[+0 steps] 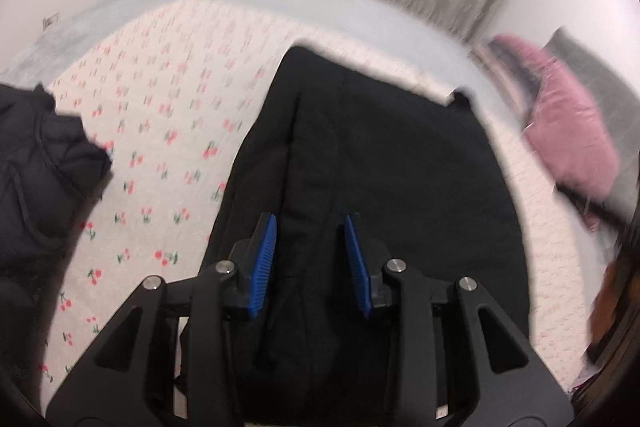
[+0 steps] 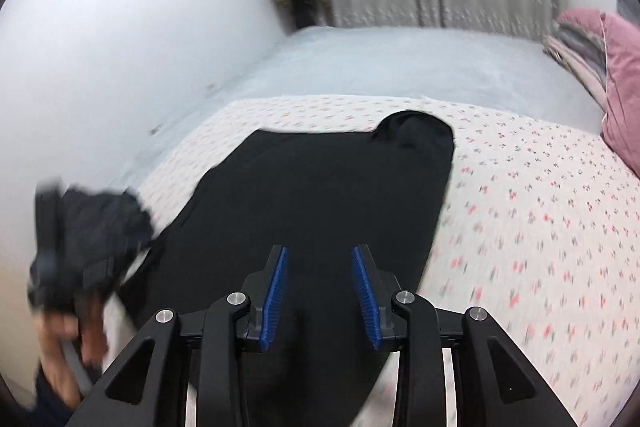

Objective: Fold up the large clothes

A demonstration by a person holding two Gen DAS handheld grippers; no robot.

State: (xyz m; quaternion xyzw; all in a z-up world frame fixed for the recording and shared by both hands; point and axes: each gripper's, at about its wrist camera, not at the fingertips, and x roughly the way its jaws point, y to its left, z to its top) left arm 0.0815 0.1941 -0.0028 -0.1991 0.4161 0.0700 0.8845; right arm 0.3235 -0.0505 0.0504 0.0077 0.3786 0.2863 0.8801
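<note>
In the left wrist view, the black garment [image 1: 360, 155] lay on the cherry-print sheet [image 1: 168, 131] of the bed, already laid into a long, narrow shape with straight side edges, so I judged that at least one fold was made and that a fold across its length was probably left to do. The left gripper [image 1: 310, 259] hung over the near end of it with its jaws parted and nothing between the blue pads [image 1: 264, 263]; it was released. A second dark jacket [image 1: 44, 171] lay bunched at the left edge, apart from the garment, and looked not folded. On the right, near the garment's side, stood a pink cushion [image 1: 568, 143]. Between the garment and the jacket the sheet gave room for moving.

In the right wrist view, the same black garment [image 2: 312, 203] reached away from the camera, and a rounded part stuck out at its far right corner. The right gripper [image 2: 320, 291] was also above it, jaws apart and holding nothing. At the lower left, a hand [image 2: 60, 343] with the other gripper showed only as a blur, close to the garment's left edge. To the right, the sheet [image 2: 540, 227] lay open up to the pink cushion [image 2: 624, 87].
</note>
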